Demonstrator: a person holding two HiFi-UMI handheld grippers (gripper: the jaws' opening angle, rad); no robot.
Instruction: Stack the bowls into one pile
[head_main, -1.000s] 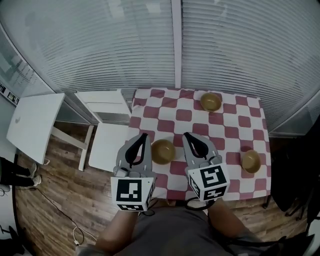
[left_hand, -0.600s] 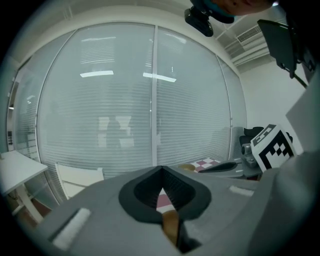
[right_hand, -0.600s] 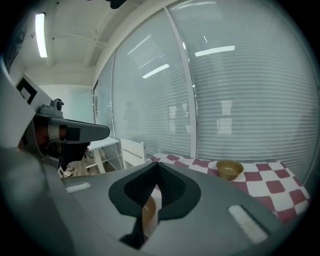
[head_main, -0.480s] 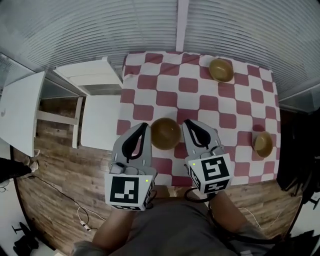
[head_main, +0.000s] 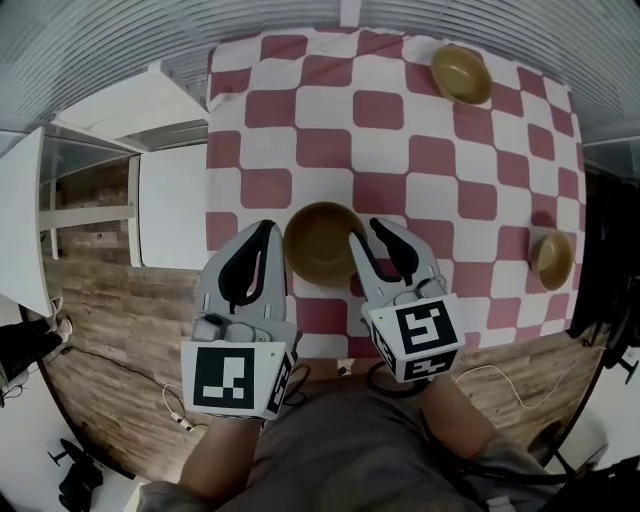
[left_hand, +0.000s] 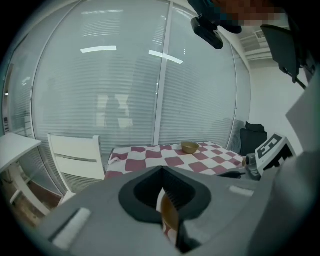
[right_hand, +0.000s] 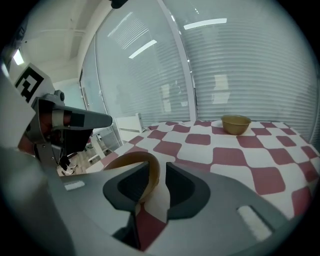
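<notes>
Three tan bowls sit on the red-and-white checked table (head_main: 330, 130). The near bowl (head_main: 320, 243) lies between my two grippers, a second bowl (head_main: 460, 73) at the far right, a third bowl (head_main: 553, 257) by the right edge. My right gripper (head_main: 366, 235) has just been opening and stands open, with the near bowl's right rim (right_hand: 145, 165) in the gap; its right jaw is apart from the rim. My left gripper (head_main: 266, 232) is shut, tips just left of that bowl and apart from it. The far bowl (right_hand: 235, 123) shows beyond my right gripper (right_hand: 161, 172).
A white chair (head_main: 170, 190) stands against the table's left side, and a white table edge (head_main: 20, 230) lies further left. Wooden floor with a cable (head_main: 175, 405) runs below. Window blinds close off the far side.
Both grippers have come down toward the near bowl, which now looks larger. The right jaws, shut before, now stand apart around the bowl's right rim. The left stays shut.
</notes>
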